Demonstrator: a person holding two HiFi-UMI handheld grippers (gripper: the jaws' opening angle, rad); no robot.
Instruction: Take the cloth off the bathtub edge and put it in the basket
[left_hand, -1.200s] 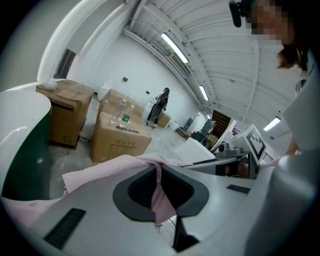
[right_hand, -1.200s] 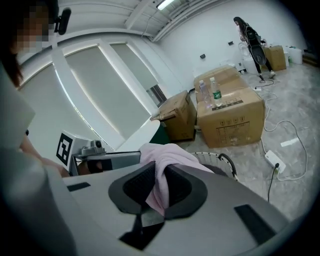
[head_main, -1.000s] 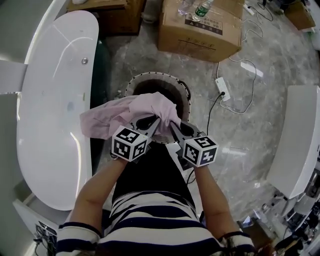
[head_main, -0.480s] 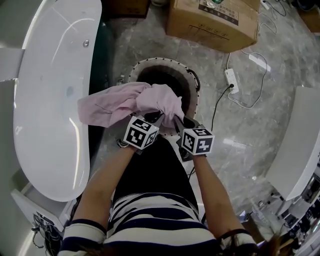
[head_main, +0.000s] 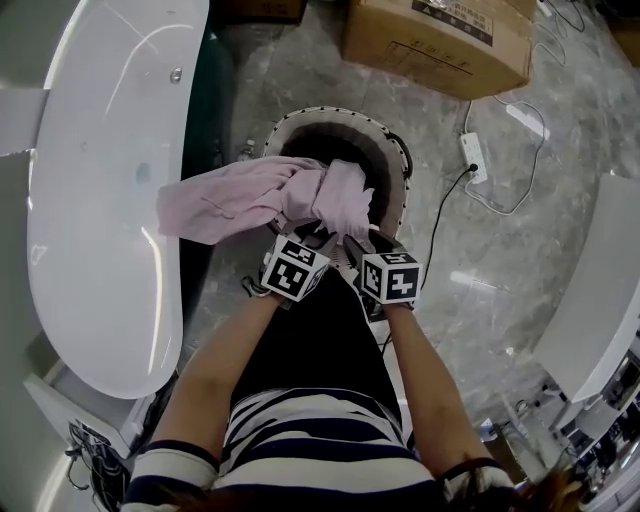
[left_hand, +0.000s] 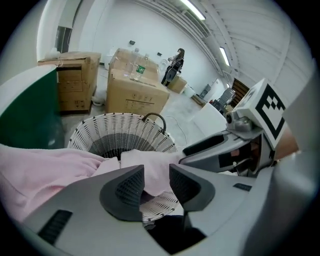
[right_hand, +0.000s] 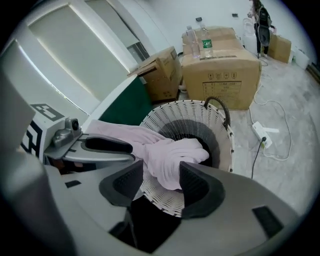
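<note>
Jaws of the left gripper (left_hand: 156, 173) and right gripper (right_hand: 161, 180) have just been opening, now released around the crumpled pink cloth (head_main: 240, 195) between them. It drapes into the round white woven basket (head_main: 338, 114), with its tail outside.

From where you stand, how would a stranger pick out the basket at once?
Beside the long white bathtub, on the grey floor, stands the basket, just before the cardboard box. It alone is round, white and woven, with a pink cloth draped over its rim.

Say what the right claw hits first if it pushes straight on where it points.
Probably the pink cloth, bunched over the basket's near rim: it hangs between the right claw's jaws, which have just been opening.
</note>
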